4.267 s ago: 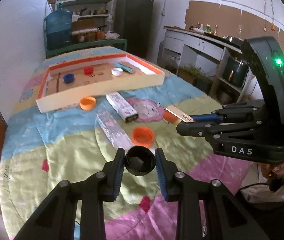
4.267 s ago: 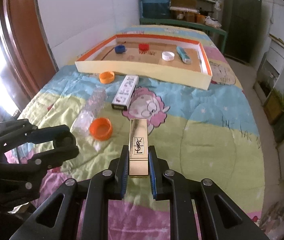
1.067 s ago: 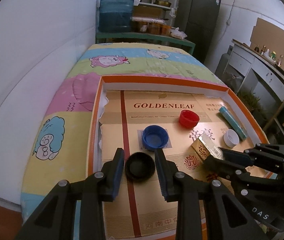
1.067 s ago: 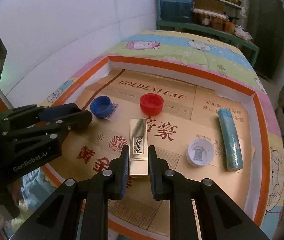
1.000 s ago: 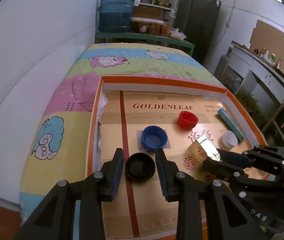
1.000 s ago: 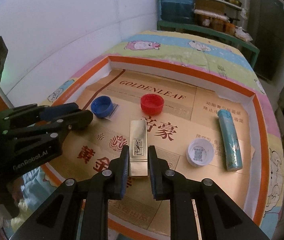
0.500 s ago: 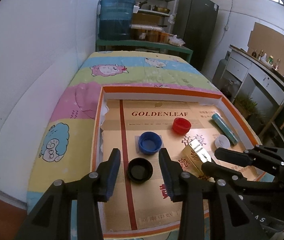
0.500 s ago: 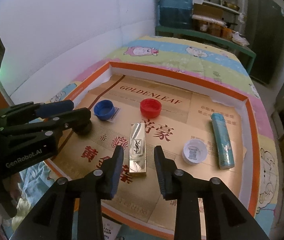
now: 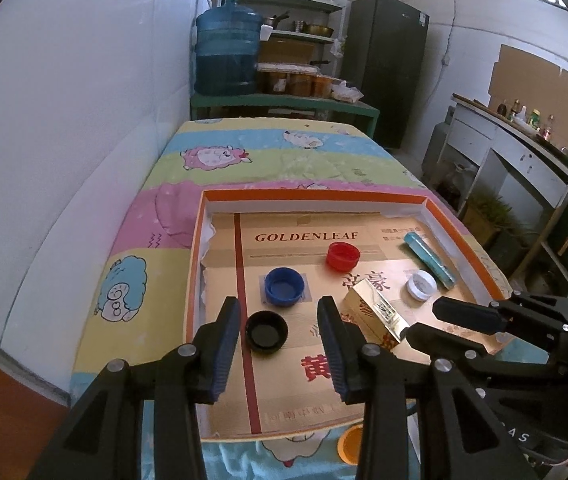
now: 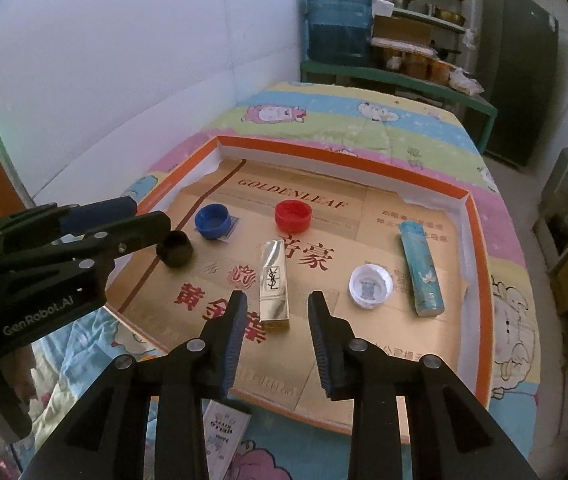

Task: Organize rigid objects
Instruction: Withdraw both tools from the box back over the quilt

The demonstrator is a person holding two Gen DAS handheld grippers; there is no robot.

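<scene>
Black cap (image 9: 266,331) and gold lipstick box (image 10: 273,285) lie on the cardboard floor of the orange-rimmed tray (image 10: 474,264), mid-frame. Left gripper (image 9: 278,330) and right gripper (image 10: 276,312) each stand with jaws parted around its item, pads clear, gripping nothing.

Tray (image 10: 473,280): orange rim, tan printed cardboard floor. Caps: black (image 9: 266,333), blue (image 9: 284,286), red (image 9: 342,256), white (image 10: 370,286). Gold lipstick box (image 10: 273,289). Teal floral tube (image 10: 420,267). Pastel cartoon-sheep bedsheet (image 9: 284,156).
</scene>
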